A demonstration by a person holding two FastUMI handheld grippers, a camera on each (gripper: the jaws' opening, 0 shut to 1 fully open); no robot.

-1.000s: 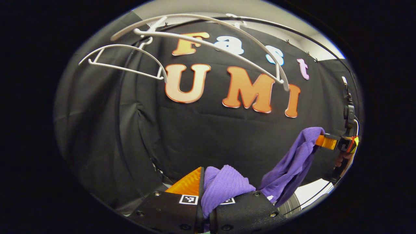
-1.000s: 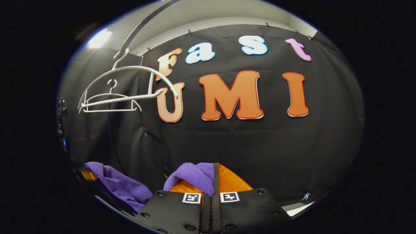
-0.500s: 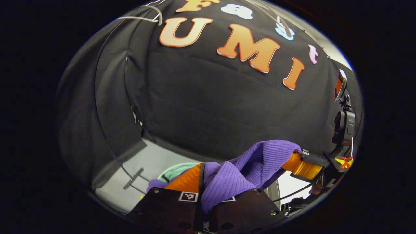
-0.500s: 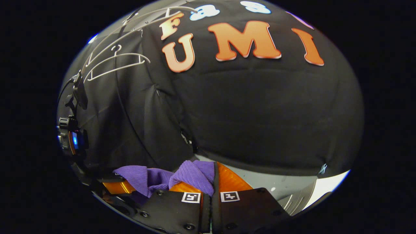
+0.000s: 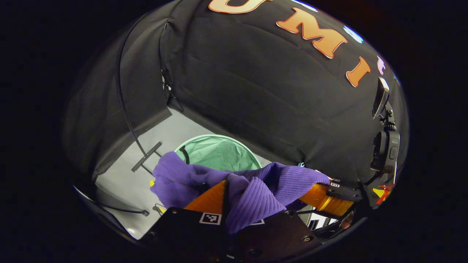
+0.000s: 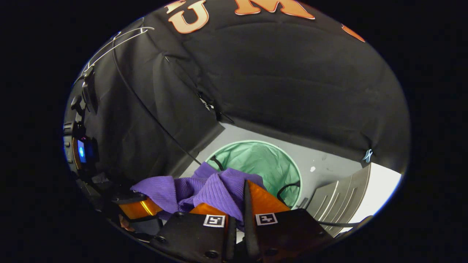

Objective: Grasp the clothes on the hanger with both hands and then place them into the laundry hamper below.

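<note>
Left gripper view: purple garment [image 5: 256, 190] hides hamper [image 5: 219, 151] rim.

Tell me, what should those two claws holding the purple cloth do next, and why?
Probably carry it a little farther forward and down. Both the left gripper and right gripper pinch the purple garment, and the green hamper lies open below and just ahead.

— What is the purple garment [image 5: 252, 190] made of?
— Ribbed knit cloth, soft and matt.
— And the green hamper [image 6: 270, 164]?
— Thin, faintly shiny fabric, creased. The floor [image 5: 172, 135] looks smooth and matt.
</note>
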